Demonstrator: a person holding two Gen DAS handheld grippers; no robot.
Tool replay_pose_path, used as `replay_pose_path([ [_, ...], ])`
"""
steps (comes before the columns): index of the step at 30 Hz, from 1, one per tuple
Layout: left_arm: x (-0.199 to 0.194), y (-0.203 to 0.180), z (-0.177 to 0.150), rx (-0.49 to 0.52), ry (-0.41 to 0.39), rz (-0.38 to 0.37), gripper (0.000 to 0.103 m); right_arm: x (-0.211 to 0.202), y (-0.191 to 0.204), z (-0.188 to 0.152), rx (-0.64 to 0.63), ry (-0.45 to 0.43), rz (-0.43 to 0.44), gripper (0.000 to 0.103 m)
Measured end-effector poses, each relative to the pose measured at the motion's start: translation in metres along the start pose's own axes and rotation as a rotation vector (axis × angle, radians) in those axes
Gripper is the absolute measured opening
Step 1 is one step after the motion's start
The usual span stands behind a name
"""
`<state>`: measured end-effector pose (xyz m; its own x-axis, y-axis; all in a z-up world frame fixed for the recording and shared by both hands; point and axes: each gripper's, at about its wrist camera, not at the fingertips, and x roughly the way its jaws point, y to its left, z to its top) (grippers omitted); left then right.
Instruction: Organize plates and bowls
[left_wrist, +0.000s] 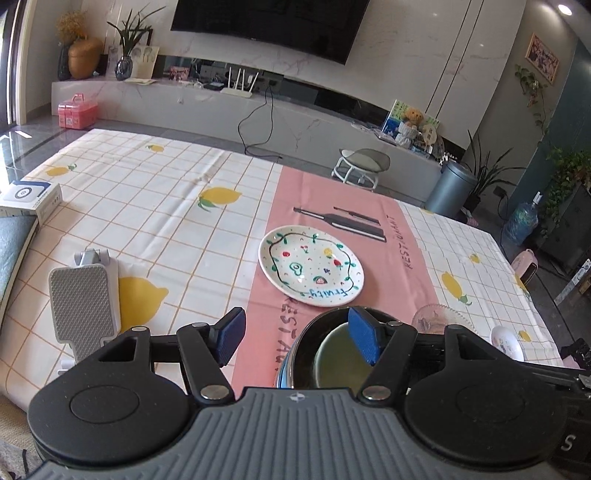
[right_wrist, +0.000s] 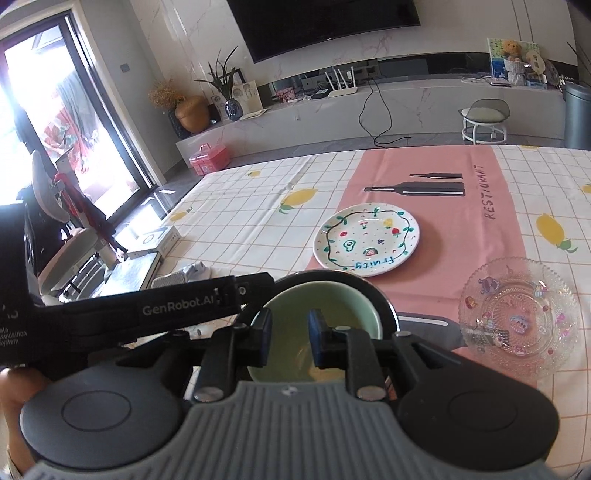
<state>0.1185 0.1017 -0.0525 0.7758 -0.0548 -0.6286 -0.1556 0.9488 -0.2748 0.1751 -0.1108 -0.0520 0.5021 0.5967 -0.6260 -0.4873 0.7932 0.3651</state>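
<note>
Two handheld tools over a counter (left_wrist: 155, 206) with a lemon-check cloth and a pink strip down the middle.

Left tool (left_wrist: 301, 338) — released, blue pads spread wide. Its right pad sits above the inside of a pale green bowl (left_wrist: 334, 363); its left pad hangs over the pink strip, clear of the bowl. Nothing pinched between them.

The green bowl is nested inside a darker metal bowl (left_wrist: 295, 350) with a blue outer wall, both at the near edge of the pink strip.

Right tool (right_wrist: 290, 338) — pads fairly close together but with a clear gap, hovering over the green bowl (right_wrist: 332, 302); no rim between them, so not grasping. The left tool's black body crosses in front of it from the left.

Painted plate (left_wrist: 311, 270) — white, fruit drawings, "Fruity" in blue — lies flat on the pink strip just beyond the bowls, apart from them.

Clear glass dish (right_wrist: 519, 317) with small coloured figures rests on the counter to the right of the bowls, near but not touching.

A grey-and-white textured pad-like gadget (left_wrist: 84, 304) lies at the left of the counter.
</note>
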Motion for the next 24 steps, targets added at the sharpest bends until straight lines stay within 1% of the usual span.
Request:
replay_pose_path([
  [3, -0.005, -0.005, 0.002, 0.008, -0.026, -0.01, 0.075, -0.009, -0.007, 0.004, 0.022, -0.022, 0.0, 0.023],
  [6, -0.011, -0.007, 0.003, 0.0, -0.025, -0.021, 0.075, -0.019, -0.013, 0.007, 0.041, -0.042, -0.002, 0.023],
  [10, -0.027, -0.013, 0.005, 0.02, -0.072, -0.059, 0.075, -0.034, -0.028, 0.015, 0.12, -0.07, 0.022, 0.023],
  [12, -0.033, -0.016, 0.005, 0.036, -0.09, -0.085, 0.073, -0.044, -0.033, 0.019, 0.125, -0.104, 0.006, 0.023],
  [14, -0.036, -0.019, 0.004, 0.052, -0.09, -0.11, 0.071, -0.051, -0.039, 0.021, 0.137, -0.126, -0.003, 0.023],
  [16, -0.037, -0.023, 0.004, 0.078, -0.072, -0.129, 0.068, -0.058, -0.05, 0.023, 0.164, -0.145, -0.013, 0.024],
  [18, -0.035, -0.029, 0.005, 0.101, -0.048, -0.122, 0.068, -0.063, -0.059, 0.024, 0.18, -0.164, -0.041, 0.024],
  [21, -0.034, -0.04, 0.004, 0.138, -0.041, -0.098, 0.068, -0.066, -0.074, 0.024, 0.189, -0.183, -0.122, 0.024],
  [24, -0.028, -0.055, 0.001, 0.188, -0.012, -0.063, 0.068, -0.067, -0.095, 0.022, 0.215, -0.183, -0.189, 0.025],
])
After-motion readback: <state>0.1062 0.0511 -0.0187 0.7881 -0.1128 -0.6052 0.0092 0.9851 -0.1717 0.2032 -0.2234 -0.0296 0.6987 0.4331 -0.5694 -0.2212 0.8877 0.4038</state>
